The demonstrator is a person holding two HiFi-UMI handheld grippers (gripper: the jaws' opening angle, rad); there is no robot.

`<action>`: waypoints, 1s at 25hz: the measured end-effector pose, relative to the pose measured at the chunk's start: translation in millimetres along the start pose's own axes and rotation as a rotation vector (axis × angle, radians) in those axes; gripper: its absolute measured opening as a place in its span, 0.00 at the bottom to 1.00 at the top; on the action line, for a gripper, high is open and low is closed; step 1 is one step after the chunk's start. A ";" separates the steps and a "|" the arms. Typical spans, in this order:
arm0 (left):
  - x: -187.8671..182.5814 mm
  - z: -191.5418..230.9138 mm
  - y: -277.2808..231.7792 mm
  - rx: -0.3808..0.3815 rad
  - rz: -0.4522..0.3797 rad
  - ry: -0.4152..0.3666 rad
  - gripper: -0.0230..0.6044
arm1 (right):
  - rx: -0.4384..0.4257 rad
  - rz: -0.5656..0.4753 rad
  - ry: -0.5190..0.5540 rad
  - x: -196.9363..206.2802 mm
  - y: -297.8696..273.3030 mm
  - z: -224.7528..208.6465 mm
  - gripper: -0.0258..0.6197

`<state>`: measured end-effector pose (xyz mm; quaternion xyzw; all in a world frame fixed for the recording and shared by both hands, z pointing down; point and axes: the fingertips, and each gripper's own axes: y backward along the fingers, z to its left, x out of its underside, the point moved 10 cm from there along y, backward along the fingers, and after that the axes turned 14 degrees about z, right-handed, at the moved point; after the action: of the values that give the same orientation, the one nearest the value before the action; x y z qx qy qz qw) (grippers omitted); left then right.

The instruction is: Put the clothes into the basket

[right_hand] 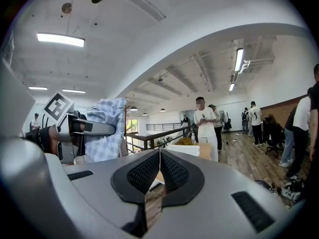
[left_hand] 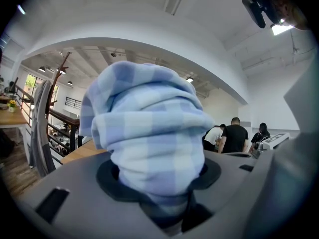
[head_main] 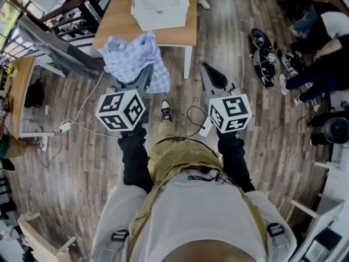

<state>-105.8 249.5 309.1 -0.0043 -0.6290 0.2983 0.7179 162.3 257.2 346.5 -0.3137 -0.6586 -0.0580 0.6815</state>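
Observation:
A light-blue checked cloth (head_main: 132,58) hangs bunched over the near left corner of the wooden table (head_main: 117,21). My left gripper (head_main: 143,76) is shut on it, and in the left gripper view the cloth (left_hand: 149,128) bulges out between the pads and fills the middle of the picture. The white perforated basket (head_main: 161,7) stands upright further back on the same table; the right gripper view shows this basket (right_hand: 183,149) small and far off. My right gripper (head_main: 209,71) is held over the floor to the right of the table, jaws shut with nothing between the pads (right_hand: 172,172).
Seated people (head_main: 322,48) and a dark helmet with bags (head_main: 265,53) occupy the floor at the right. A white cable (head_main: 82,125) trails over the planks at the left. A coat stand (head_main: 52,45) and a second table (head_main: 19,91) are on the far left.

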 end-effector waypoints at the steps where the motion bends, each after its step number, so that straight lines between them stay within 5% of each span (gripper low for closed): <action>1: -5.4 5.1 -7.5 0.003 -0.001 -0.003 0.40 | -0.001 -0.001 0.003 -5.7 -10.2 -3.4 0.07; 25: -102.1 183.6 -213.9 0.097 0.142 0.030 0.40 | 0.038 0.155 -0.065 -85.0 -273.8 -60.8 0.07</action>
<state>-184.8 -38.3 337.0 -0.0186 -0.6013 0.3784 0.7035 69.3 -19.9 367.1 -0.3523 -0.6550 0.0178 0.6682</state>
